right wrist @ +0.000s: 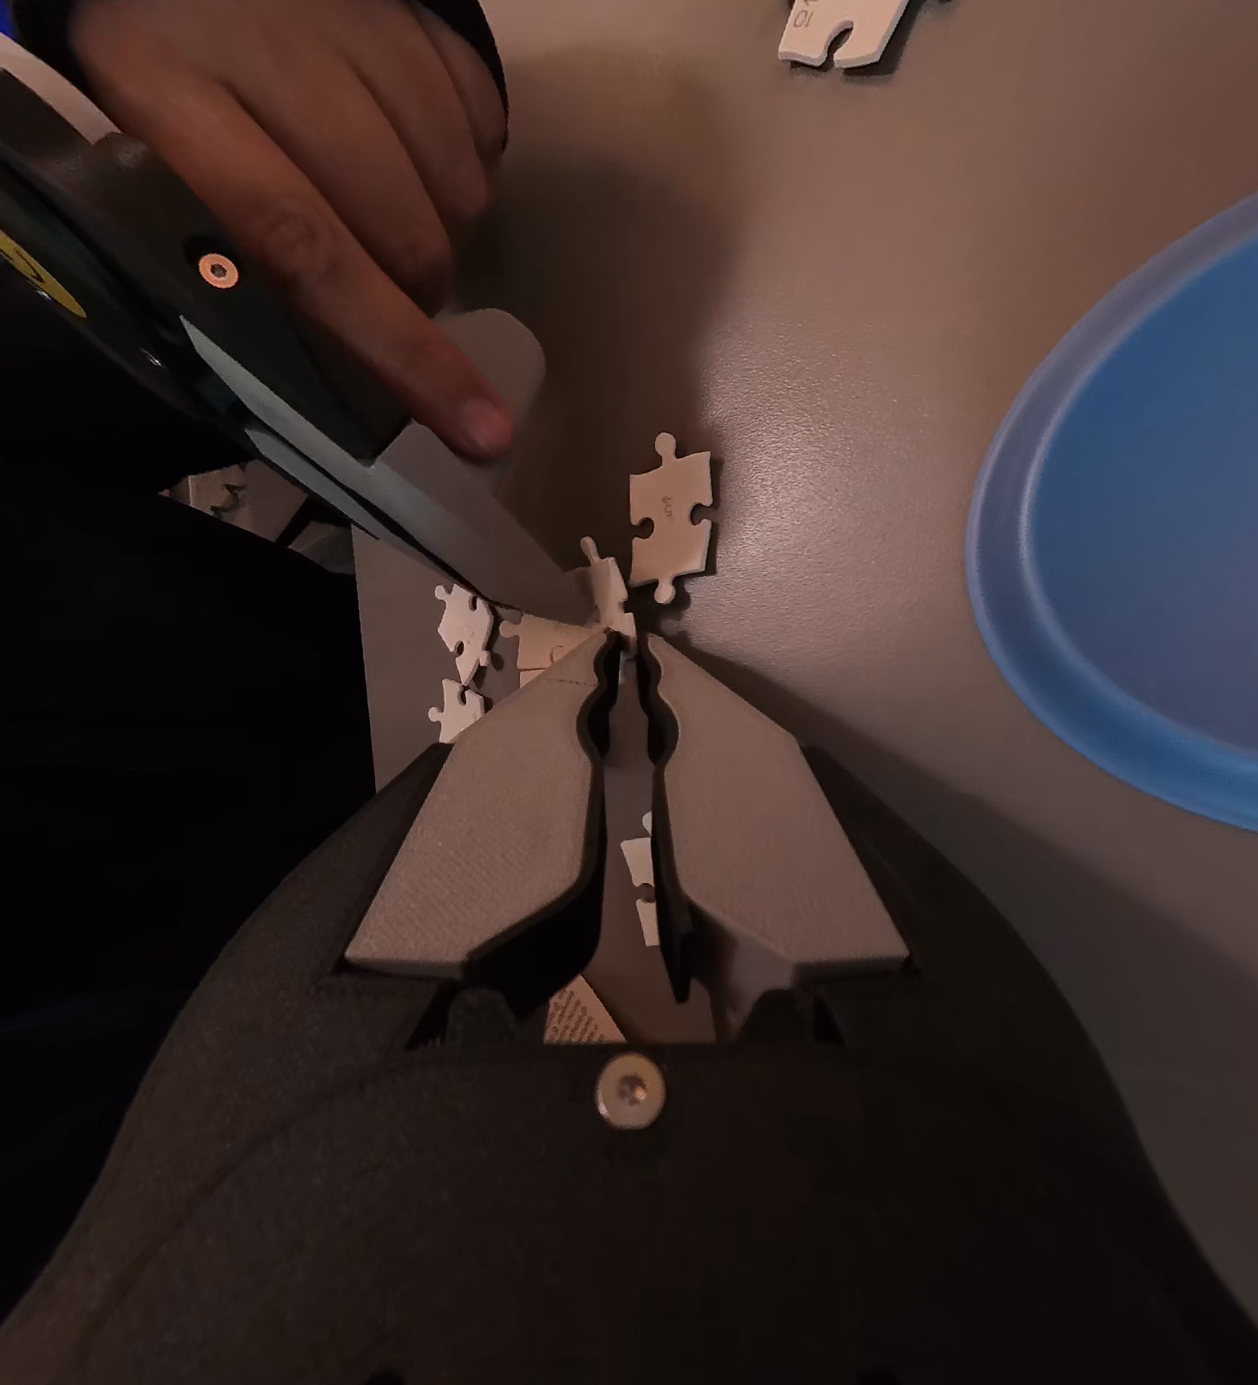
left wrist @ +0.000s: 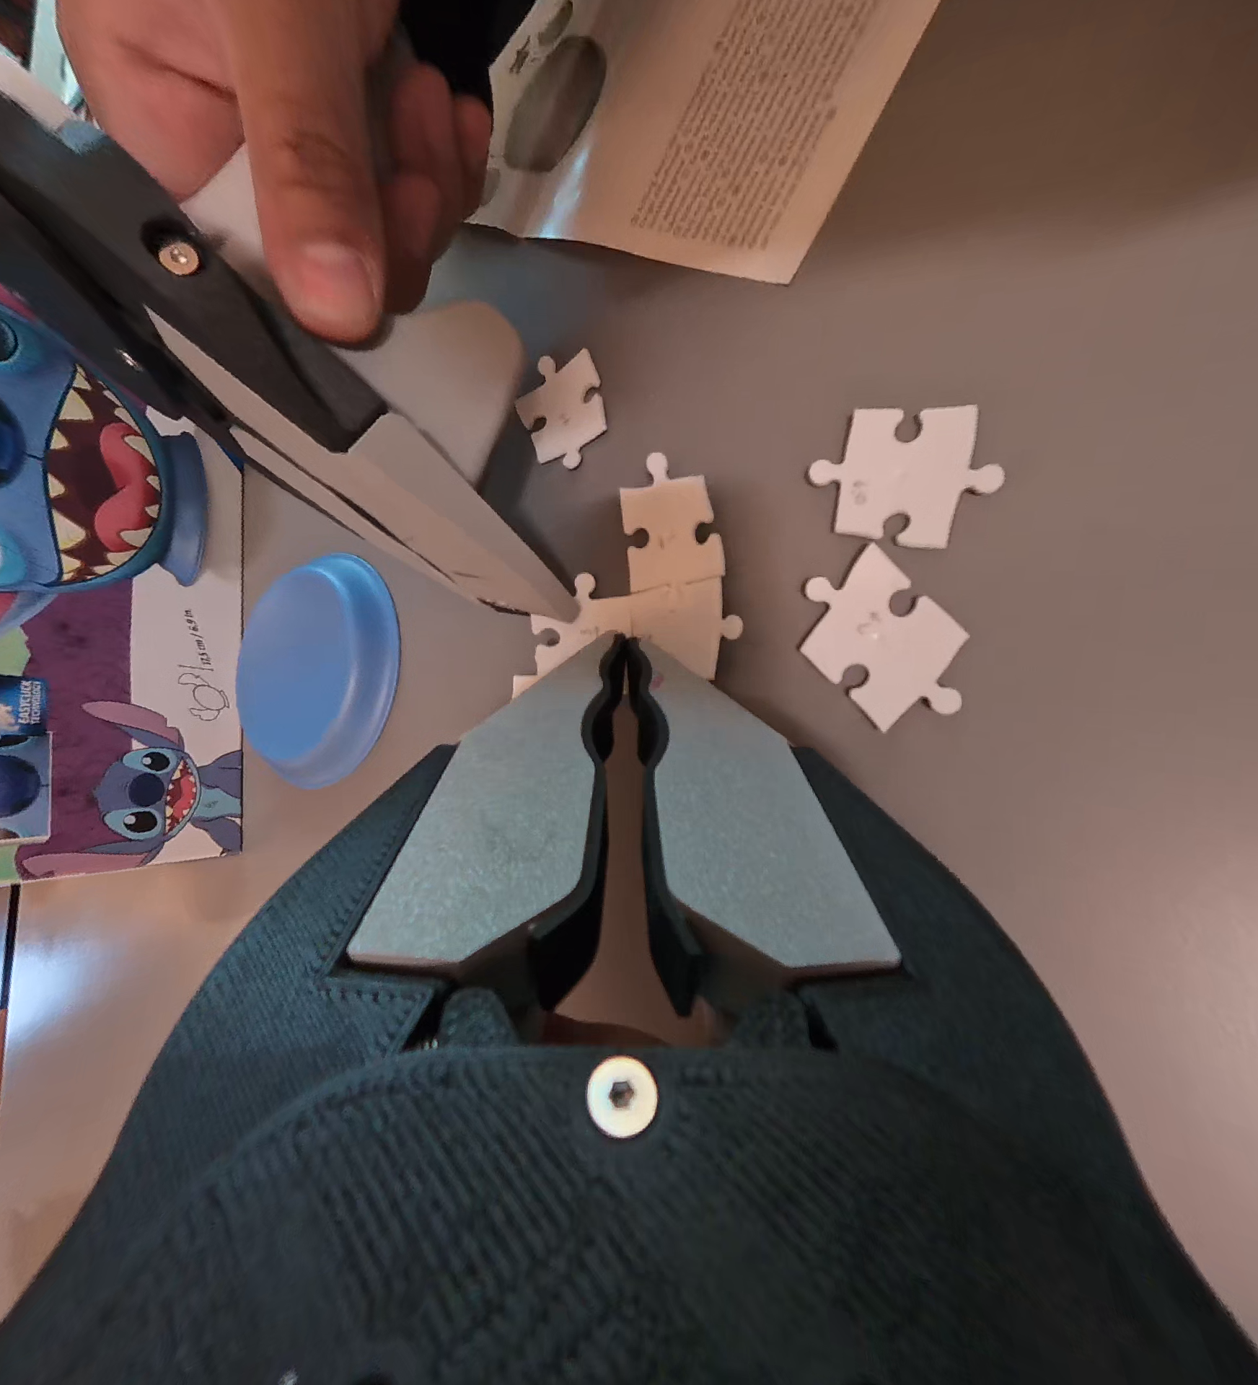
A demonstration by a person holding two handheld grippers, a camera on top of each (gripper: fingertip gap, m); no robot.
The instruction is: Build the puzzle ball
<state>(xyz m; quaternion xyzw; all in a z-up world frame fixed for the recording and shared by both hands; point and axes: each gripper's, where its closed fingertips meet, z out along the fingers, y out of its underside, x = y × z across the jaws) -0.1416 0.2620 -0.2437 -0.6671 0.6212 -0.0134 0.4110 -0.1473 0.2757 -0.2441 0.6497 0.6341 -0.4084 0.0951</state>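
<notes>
White puzzle pieces lie blank side up on a grey table. In the left wrist view my left gripper point(left wrist: 622, 648) is shut on the lower edge of a small joined group of pieces point(left wrist: 675, 558). My right gripper point(left wrist: 570, 605) comes in from the upper left, with its tip on the left-hand piece point(left wrist: 558, 637) of that group. In the right wrist view my right gripper point(right wrist: 622, 641) is shut on a piece seen edge-on point(right wrist: 606, 588). A joined piece point(right wrist: 667, 517) sticks out beyond it. The left gripper's tip point(right wrist: 573, 592) meets it from the left.
Three loose pieces point(left wrist: 562, 408) point(left wrist: 903, 476) point(left wrist: 881, 637) lie near the group, and more lie on the table point(right wrist: 465, 629). A blue round stand point(left wrist: 319, 671) and the puzzle box point(left wrist: 71, 599) are to the left. A printed sheet point(left wrist: 686, 127) lies at the far side. Less than 4 cm separates the two grippers' tips.
</notes>
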